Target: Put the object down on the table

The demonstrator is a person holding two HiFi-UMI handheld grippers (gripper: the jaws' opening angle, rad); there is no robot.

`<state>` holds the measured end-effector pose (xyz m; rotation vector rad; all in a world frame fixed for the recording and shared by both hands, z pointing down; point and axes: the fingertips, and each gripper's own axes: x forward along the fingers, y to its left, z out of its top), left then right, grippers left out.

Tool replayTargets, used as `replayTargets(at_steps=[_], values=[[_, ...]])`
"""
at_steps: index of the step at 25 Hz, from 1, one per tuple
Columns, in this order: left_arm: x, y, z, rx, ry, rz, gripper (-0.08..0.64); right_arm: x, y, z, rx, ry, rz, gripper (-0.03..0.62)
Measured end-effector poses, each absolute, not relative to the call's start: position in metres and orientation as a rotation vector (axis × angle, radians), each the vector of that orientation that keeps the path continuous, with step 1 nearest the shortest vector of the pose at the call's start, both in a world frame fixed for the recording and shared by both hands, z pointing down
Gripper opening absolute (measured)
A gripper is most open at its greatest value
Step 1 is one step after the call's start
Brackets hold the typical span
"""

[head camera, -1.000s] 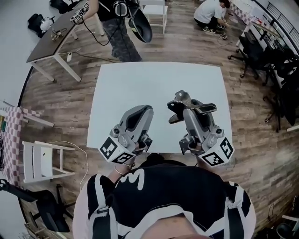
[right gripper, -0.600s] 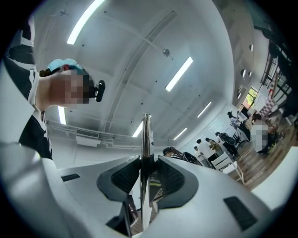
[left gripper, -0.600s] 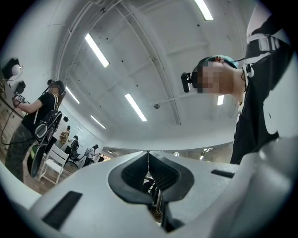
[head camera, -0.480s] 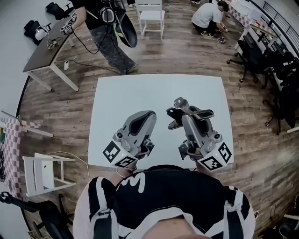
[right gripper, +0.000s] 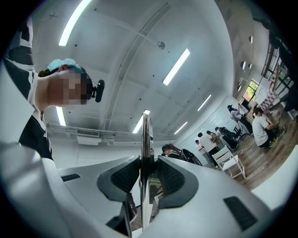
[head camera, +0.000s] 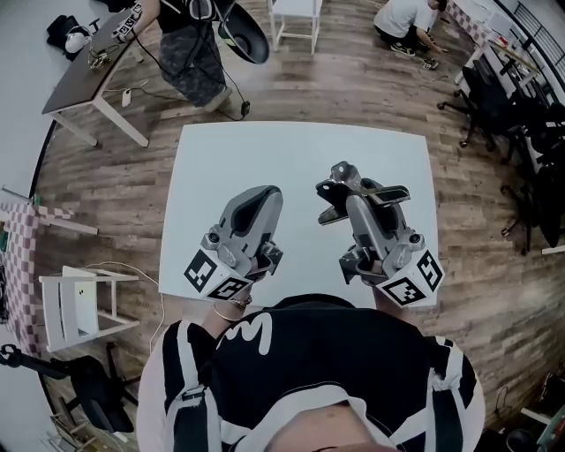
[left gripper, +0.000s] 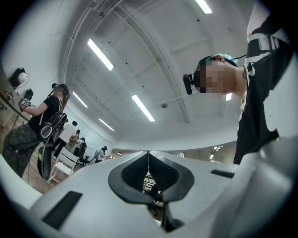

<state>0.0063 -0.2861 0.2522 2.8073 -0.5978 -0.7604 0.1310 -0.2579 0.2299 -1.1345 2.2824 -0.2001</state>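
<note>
My right gripper (head camera: pixel 355 201) points upward over the near half of the white table (head camera: pixel 265 150) and is shut on a shiny metal utensil (head camera: pixel 351 189). The utensil's flat part (right gripper: pixel 146 139) stands edge-on between the ribbed pads (right gripper: pixel 170 179), and its top sticks out above the jaws against the ceiling. In the head view a dark arm of the utensil reaches to the right. My left gripper (head camera: pixel 257 205) is also raised, to the left of the right one. Its pads (left gripper: pixel 160 174) meet with nothing between them.
A person stands beyond the table's far left corner holding a dark pan-shaped thing (head camera: pixel 243 35). A dark desk (head camera: pixel 88 71) is at the far left, a white chair (head camera: pixel 296 16) at the back, another chair (head camera: pixel 79 305) at the near left, office chairs (head camera: pixel 521 115) on the right.
Both grippers keep their poses and the right one keeps its hold on the utensil. The standing person at the back has moved away to the left.
</note>
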Motion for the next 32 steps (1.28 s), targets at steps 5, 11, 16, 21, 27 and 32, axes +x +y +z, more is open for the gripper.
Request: replayTargets(at_steps=[5, 11, 16, 21, 27, 32], values=[[0.013, -0.287, 0.268, 2.796, -0.581, -0.716, 0.006, 0.132, -0.27, 0.244, -1.14, 2.292, -0.242, 0.126], [0.007, -0.293, 0.285, 2.747, -0.613, -0.667, 0.006, 0.123, -0.284, 0.27, -1.153, 2.32, -0.34, 0.126], [0.005, -0.297, 0.296, 2.737, -0.642, -0.64, 0.006, 0.121, -0.294, 0.294, -1.167, 2.343, -0.376, 0.126], [0.004, -0.298, 0.309, 2.711, -0.665, -0.6, 0.006, 0.116, -0.302, 0.321, -1.197, 2.382, -0.448, 0.126], [0.006, -0.3, 0.323, 2.68, -0.657, -0.582, 0.006, 0.108, -0.314, 0.354, -1.232, 2.414, -0.523, 0.126], [0.008, -0.295, 0.33, 2.661, -0.651, -0.565, 0.006, 0.105, -0.316, 0.38, -1.256, 2.439, -0.577, 0.126]])
